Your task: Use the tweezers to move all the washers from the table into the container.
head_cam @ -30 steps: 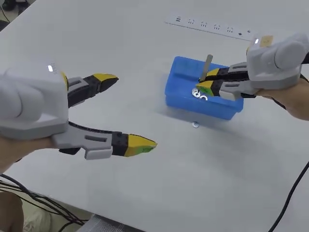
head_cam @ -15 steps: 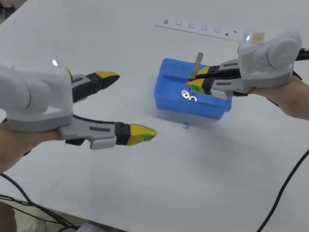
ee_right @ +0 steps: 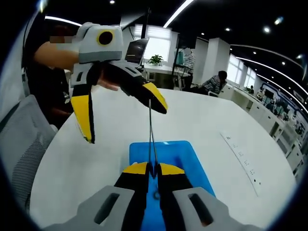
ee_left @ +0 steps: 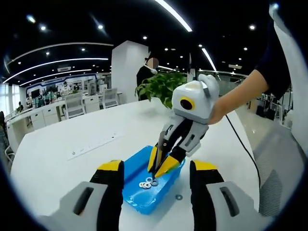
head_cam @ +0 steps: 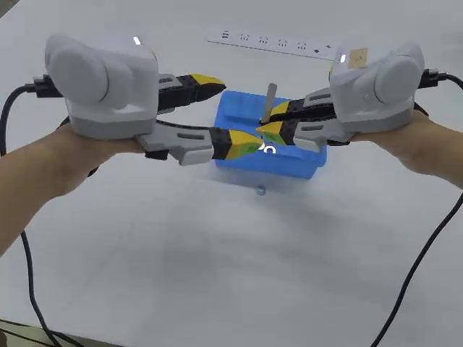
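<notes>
Your left gripper & right gripper: pale grey bodies, fingers black w/ yellow tips, touch of green at the very ends. The container is bright blue. The washers in it are silver, same as the single washer on the white tabletop. The tweezers are dull grey metal. The power strip is white w/ dark markings, your cables black.
</notes>
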### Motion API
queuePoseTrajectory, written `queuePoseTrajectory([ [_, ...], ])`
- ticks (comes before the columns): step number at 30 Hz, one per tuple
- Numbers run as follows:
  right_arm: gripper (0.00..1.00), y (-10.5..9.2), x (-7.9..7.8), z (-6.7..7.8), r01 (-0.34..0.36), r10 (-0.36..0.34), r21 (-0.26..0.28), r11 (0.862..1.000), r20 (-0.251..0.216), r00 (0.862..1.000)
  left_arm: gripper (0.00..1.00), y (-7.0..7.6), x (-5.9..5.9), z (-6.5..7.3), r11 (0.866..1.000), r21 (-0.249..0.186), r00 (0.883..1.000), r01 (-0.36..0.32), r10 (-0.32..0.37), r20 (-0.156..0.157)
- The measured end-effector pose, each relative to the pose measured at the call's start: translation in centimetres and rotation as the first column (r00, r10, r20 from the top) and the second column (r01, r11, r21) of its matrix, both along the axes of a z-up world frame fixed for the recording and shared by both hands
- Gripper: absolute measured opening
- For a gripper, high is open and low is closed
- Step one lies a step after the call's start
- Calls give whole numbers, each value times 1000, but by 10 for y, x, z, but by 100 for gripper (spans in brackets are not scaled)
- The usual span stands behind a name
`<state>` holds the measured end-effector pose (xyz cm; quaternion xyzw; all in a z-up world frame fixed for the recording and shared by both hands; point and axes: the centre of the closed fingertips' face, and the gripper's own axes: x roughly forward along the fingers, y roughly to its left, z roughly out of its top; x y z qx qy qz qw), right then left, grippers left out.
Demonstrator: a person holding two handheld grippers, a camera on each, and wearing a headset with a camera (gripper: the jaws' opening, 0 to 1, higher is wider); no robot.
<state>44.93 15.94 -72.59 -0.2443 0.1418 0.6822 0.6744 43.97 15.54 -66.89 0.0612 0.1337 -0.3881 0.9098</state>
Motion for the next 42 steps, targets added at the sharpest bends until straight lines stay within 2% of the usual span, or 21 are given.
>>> queuePoseTrajectory([
  [5, 8, 3, -3, 3, -13, 13, 6, 1000, 7, 1000, 46, -14, 8, 9, 998, 9, 998, 59, -59, 10],
  [7, 8, 4, -5, 3, -20, 20, 4, 1000, 11, 1000, 37, -18, 9, 11, 996, 8, 996, 84, -84, 10],
  [9, 8, 4, -7, 3, -29, 29, 3, 1000, 13, 1000, 26, -21, 7, 9, 992, 27, 992, 125, -125, 5],
  [11, 8, 5, -10, 3, -41, 41, -1, 999, 15, 999, 24, -25, 5, 7, 986, 40, 987, 161, -161, -9],
  [14, 8, 5, -14, 3, -58, 58, -8, 998, 21, 998, 20, -27, 2, 9, 981, 44, 982, 188, -188, -9],
  [19, 8, 5, -15, 3, -65, 65, -13, 998, 24, 998, 14, -25, 2, 11, 981, 47, 982, 191, -191, -2],
  [21, 8, 5, -14, 3, -61, 61, -14, 998, 27, 998, 8, -26, -1, 11, 977, 59, 979, 203, -204, 3],
  [22, 8, 5, -13, 3, -58, 59, -14, 998, 28, 998, 9, -27, -3, 11, 975, 65, 977, 211, -212, 4],
  [24, 8, 5, -13, 4, -59, 60, -13, 998, 32, 998, 8, -26, -2, 12, 974, 100, 978, 204, -208, 27],
  [26, 8, 5, -12, 4, -56, 56, -16, 998, 40, 998, 8, -28, -2, 12, 973, 104, 977, 208, -211, 16],
  [28, 8, 4, -11, 5, -47, 47, -18, 999, 46, 998, 7, -29, -2, 12, 959, 180, 971, 218, -232, 58],
  [30, 9, 4, -12, 6, -44, 44, -15, 999, 43, 998, 7, -33, -4, 14, 955, 196, 969, 222, -239, 69],
  [36, 11, 4, -15, 10, -34, 34, -10, 999, 34, 999, 6, -38, -5, 18, 955, 202, 968, 216, -236, 80],
  [42, 16, 1, -16, 16, 11, -11, 2, 1000, -1, 1000, 6, -38, -5, 23, 959, 201, 972, 200, -220, 83],
])
